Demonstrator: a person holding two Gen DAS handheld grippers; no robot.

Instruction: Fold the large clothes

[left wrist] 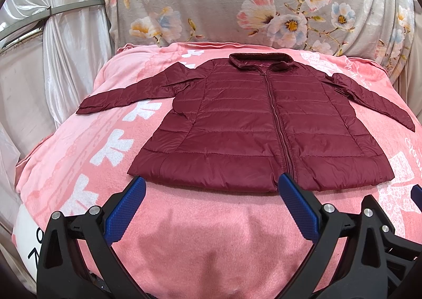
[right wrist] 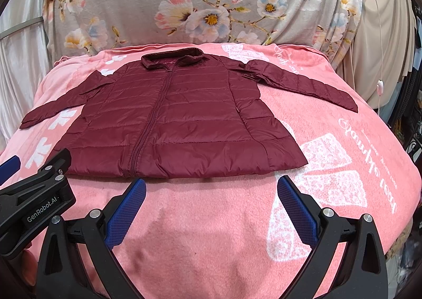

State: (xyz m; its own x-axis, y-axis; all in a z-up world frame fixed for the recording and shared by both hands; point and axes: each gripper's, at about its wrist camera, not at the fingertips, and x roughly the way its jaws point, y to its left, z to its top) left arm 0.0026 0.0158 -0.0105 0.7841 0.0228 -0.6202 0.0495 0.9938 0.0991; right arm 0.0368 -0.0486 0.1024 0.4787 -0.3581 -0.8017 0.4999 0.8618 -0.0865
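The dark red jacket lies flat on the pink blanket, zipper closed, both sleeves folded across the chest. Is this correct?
Not quite. The jacket lies flat on the pink blanket with its zipper closed, but both sleeves are spread out to the sides, not folded across the chest. The left wrist view shows this; the right wrist view agrees.

A dark red quilted puffer jacket (left wrist: 263,127) lies flat and face up, unfolded, on a pink blanket (left wrist: 205,233). Its front zipper (left wrist: 275,119) is closed from hem to collar (left wrist: 259,61), which points away from the cameras. Both sleeves spread outward and angle slightly toward the hem, left sleeve (left wrist: 132,93) and right sleeve (right wrist: 306,82) resting fully extended on the blanket.
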